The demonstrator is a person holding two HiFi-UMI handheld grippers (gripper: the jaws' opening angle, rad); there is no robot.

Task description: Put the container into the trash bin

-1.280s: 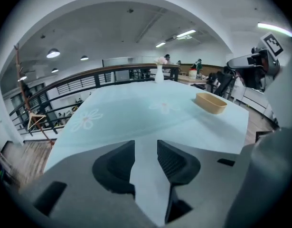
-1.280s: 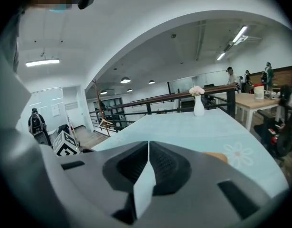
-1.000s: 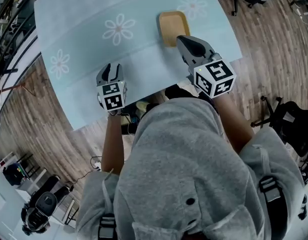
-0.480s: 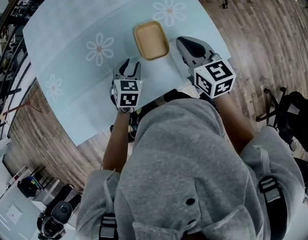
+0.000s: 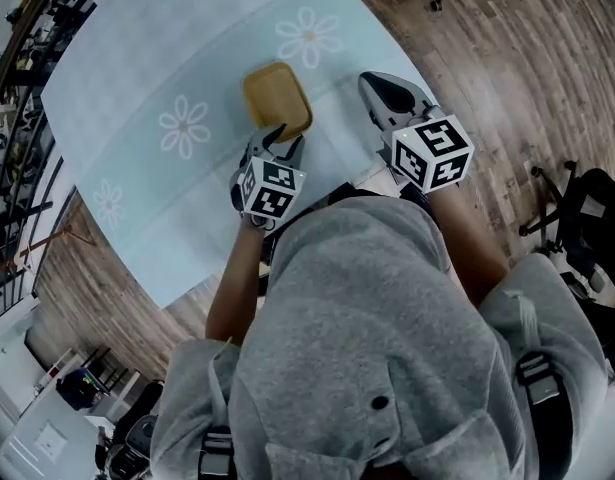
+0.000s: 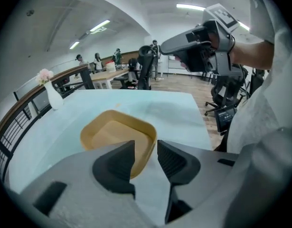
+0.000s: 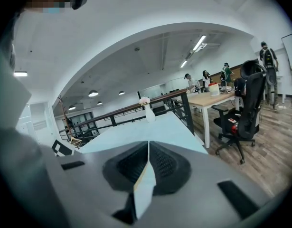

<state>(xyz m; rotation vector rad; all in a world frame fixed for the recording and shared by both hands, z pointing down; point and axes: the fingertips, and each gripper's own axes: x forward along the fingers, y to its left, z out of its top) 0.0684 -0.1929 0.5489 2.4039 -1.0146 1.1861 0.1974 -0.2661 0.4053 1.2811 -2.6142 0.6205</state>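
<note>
Two grippers, one job. My left gripper [image 5: 280,140] is the nearer, its jaws partly apart and holding nothing. The tan container [image 5: 277,98] lies on the pale blue table [image 5: 137,78] just ahead of its tips, long axis running away from them. My right gripper [image 5: 383,88] hangs off to the side, jaws together, empty.

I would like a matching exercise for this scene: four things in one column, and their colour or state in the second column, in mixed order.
1 container
2 left gripper
3 right gripper
4 vase

a jaws together
b white, upright
c tan, empty
d jaws apart

Pairs: 1-c, 2-d, 3-a, 4-b.
</note>
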